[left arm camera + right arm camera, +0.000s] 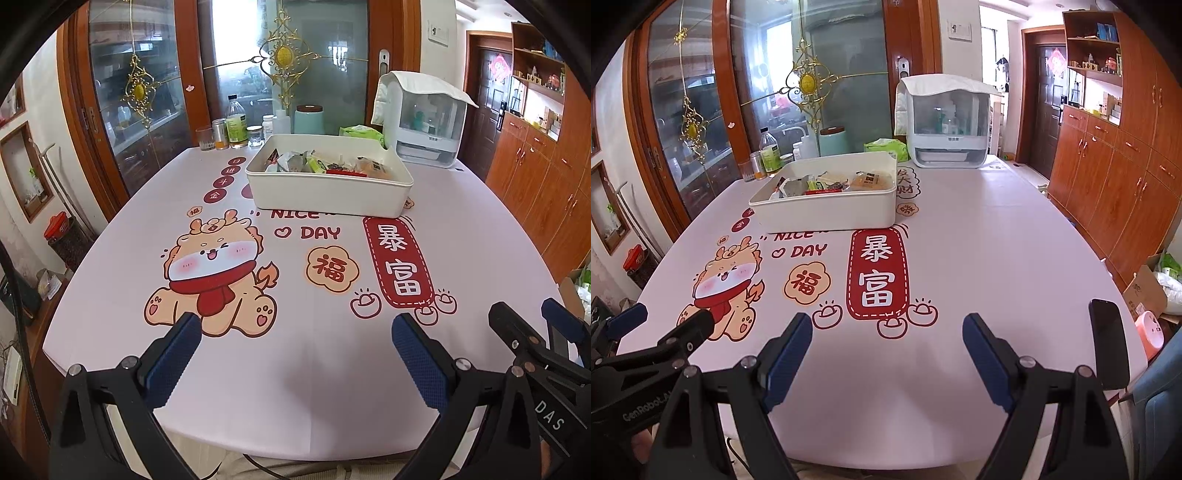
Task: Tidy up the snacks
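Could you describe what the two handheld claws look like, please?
Both look alike: the left claw and right claw have black angular frames with silver rivets at the joints, and each finger carries a dark blue textured pad. White lettering marks the bodies: "DAS" on the right one in the left view, "GenRobot" on the left one in the right view.

White bin [328, 195] of mixed wrapped snacks [325, 164], mid-table

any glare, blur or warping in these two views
Left wrist view: fisheye bends the table edges and darkens the corners; window backlight washes out the glass door. Right wrist view: same bowing, white bin sharp, soft shadows under the open right gripper.
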The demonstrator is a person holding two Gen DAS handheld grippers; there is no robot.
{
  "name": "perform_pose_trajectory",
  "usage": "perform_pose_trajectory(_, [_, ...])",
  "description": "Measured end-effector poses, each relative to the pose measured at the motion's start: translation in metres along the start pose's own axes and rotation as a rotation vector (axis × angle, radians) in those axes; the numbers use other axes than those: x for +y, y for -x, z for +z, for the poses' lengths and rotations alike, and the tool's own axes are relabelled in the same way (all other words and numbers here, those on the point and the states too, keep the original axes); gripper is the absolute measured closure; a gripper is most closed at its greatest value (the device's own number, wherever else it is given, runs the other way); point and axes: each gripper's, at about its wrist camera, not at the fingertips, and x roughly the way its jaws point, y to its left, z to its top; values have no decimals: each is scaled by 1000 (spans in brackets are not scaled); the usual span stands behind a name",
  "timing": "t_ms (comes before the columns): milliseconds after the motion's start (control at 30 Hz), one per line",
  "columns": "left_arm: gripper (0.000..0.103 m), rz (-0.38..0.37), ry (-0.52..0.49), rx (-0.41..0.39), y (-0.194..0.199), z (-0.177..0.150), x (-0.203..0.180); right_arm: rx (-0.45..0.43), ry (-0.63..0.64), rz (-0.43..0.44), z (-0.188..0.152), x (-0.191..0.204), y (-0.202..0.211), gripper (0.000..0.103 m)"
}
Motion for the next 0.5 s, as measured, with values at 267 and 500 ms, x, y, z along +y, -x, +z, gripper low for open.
perform_pose_trajectory(267, [1,-1,1,2,0,0,0,1,0,-4,0,1,-3,19])
perform_pose_trajectory(500, [1,0,-6,7,-3,-4,3,6,-4,-5,-1,0,-5,19])
